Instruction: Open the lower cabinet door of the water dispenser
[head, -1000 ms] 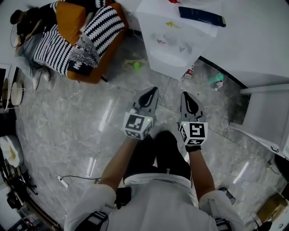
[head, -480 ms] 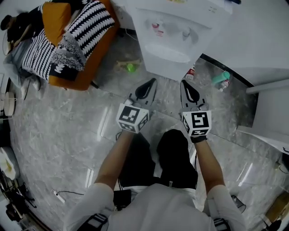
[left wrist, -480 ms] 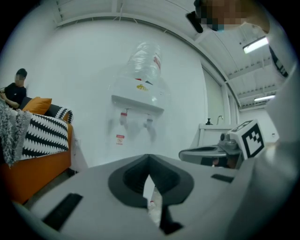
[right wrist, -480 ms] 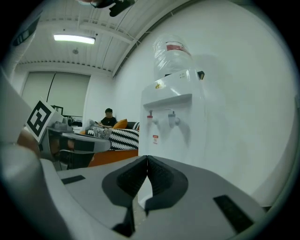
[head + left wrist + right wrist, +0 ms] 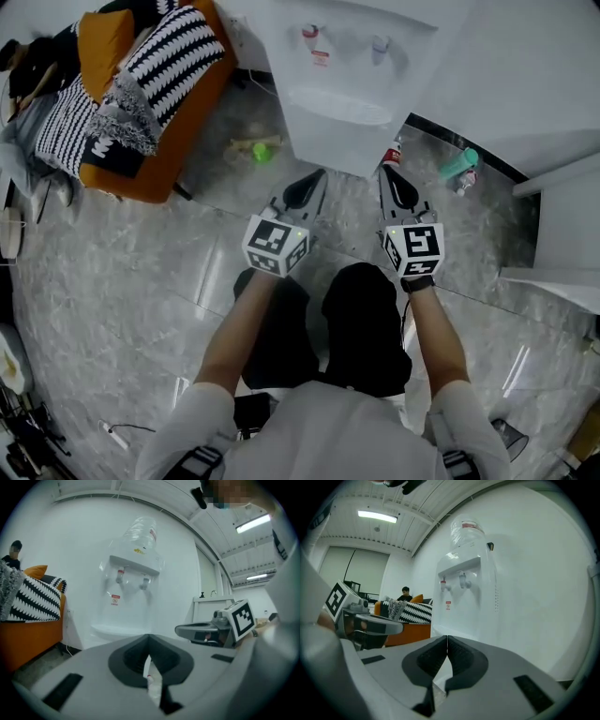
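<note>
Dispenser [image 5: 347,84]: tall, heavy, stays put. Lower door [image 5: 323,148]: probably light, stiff panel; I'd hook free edge, seam not visible. My left claw [image 5: 317,176], right claw [image 5: 386,173]: both closed, empty.

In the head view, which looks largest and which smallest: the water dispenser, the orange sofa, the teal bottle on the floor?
1. The orange sofa and the water dispenser look nearly alike. Both are cut by the picture's edge, so I do not rank them.
2. The teal bottle is clearly the smallest.
</note>
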`<state>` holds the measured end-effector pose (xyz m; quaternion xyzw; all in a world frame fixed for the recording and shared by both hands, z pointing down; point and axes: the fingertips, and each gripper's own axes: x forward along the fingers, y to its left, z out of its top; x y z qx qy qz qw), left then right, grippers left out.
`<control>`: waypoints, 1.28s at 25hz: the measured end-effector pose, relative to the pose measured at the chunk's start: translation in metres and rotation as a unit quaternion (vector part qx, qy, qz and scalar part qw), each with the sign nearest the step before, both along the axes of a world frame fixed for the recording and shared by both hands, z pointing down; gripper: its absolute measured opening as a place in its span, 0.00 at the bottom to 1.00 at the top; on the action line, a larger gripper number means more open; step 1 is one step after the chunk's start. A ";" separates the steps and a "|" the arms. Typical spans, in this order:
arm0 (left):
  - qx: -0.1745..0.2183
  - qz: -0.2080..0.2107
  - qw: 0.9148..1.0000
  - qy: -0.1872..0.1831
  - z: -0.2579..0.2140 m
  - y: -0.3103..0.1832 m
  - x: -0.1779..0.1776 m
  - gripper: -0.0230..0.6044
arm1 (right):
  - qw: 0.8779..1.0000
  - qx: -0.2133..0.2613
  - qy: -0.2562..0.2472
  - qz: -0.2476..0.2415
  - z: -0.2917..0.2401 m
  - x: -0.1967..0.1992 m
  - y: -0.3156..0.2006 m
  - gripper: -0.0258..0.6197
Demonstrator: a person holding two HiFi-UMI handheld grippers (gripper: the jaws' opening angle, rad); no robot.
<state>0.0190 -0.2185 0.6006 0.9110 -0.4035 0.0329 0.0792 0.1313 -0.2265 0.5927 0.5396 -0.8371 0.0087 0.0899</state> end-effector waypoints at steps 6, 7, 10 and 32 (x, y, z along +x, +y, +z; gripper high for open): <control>-0.006 0.009 1.000 0.012 0.008 0.001 0.015 0.06 | 0.999 -0.037 -0.011 -0.003 0.033 0.034 -0.001 0.05; -0.008 0.017 1.000 0.014 0.009 0.002 0.018 0.06 | 0.999 -0.045 -0.014 -0.007 0.038 0.037 -0.002 0.05; -0.009 0.044 0.999 0.014 0.013 0.005 0.029 0.06 | 0.998 -0.061 -0.016 -0.017 0.053 0.046 -0.008 0.05; -0.012 0.040 0.999 -0.003 0.038 0.008 0.038 0.06 | 0.990 -0.108 0.056 -0.066 0.121 0.061 -0.106 0.45</control>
